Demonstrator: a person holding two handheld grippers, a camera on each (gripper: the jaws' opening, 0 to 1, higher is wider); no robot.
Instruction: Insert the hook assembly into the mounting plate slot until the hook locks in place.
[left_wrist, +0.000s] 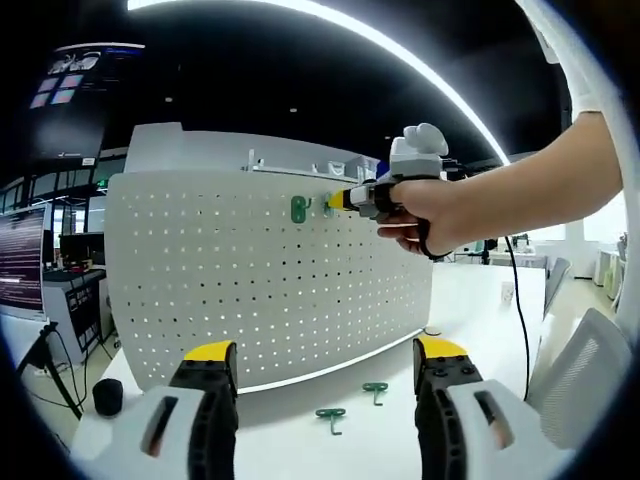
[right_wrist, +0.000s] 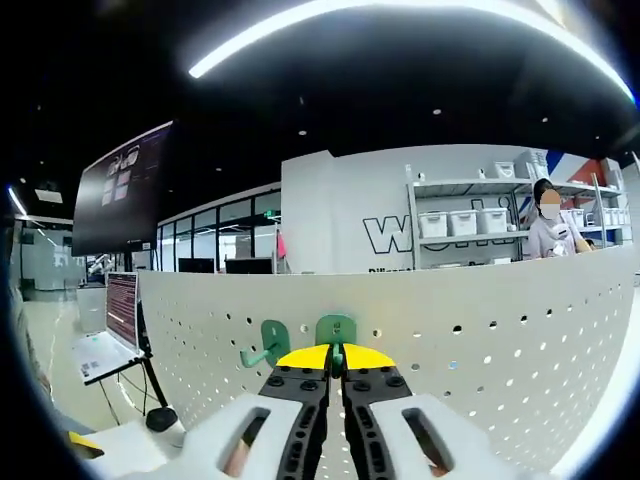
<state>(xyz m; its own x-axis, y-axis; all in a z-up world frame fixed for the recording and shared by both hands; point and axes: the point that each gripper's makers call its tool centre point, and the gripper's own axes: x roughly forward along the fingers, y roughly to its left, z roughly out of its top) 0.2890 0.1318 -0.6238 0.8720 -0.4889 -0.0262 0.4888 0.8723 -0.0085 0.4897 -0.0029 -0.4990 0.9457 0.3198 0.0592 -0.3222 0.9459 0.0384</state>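
Observation:
A white perforated mounting plate (left_wrist: 250, 290) stands upright on the white table (left_wrist: 290, 450). One green hook (left_wrist: 298, 209) hangs near its top edge. Just right of it, my right gripper (left_wrist: 338, 201), held by a hand, presses a second green hook (left_wrist: 327, 206) against the plate. In the right gripper view my right gripper (right_wrist: 336, 357) is shut on that hook (right_wrist: 336, 328), flat on the plate (right_wrist: 480, 350), with the mounted hook (right_wrist: 268, 345) to its left. My left gripper (left_wrist: 325, 352) is open, hovering low before the plate. Two loose green hooks (left_wrist: 331, 417) (left_wrist: 375, 390) lie on the table.
A black round object (left_wrist: 108, 396) sits at the table's left corner. A white chair (left_wrist: 585, 370) stands to the right, with a black cable (left_wrist: 518, 300) hanging from the right gripper. Behind the plate are shelves with bins (right_wrist: 470, 222) and a person (right_wrist: 548, 225).

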